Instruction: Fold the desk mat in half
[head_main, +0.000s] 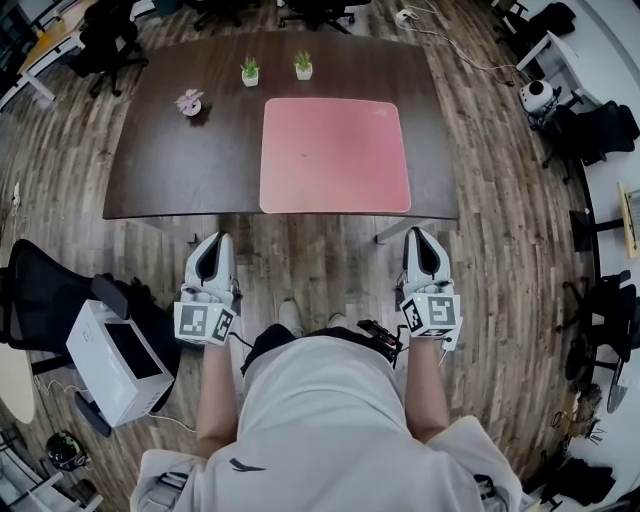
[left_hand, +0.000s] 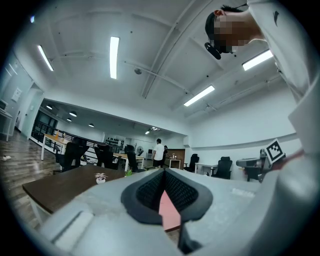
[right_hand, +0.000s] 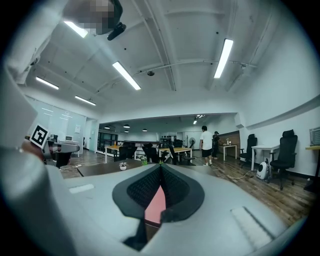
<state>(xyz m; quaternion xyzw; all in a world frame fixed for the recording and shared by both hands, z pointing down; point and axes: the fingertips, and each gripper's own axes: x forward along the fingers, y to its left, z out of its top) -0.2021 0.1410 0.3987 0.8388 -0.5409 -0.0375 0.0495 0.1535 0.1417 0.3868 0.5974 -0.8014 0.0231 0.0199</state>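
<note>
Person's grey shirt (head_main: 330, 420) fills the foreground, with both tongs held out in front of it, short of the table (head_main: 170, 170); left gripper (head_main: 212, 242) at roughly 11 o'clock from the person, right gripper (head_main: 426, 236) at 1 o'clock; both pinched fully closed on nothing, pointing level at the desk. Pink desk mat (head_main: 335, 155) lies flat and unfolded at 12 o'clock, its near edge along the table's front; small potted plants (head_main: 250, 72) sit at its 11 o'clock. So the fold hasn't started imo; next I'd guess: open the jaws, reach in, pinch the mat's 5 and 7 o'clock corners, carry them to the far edge.
</note>
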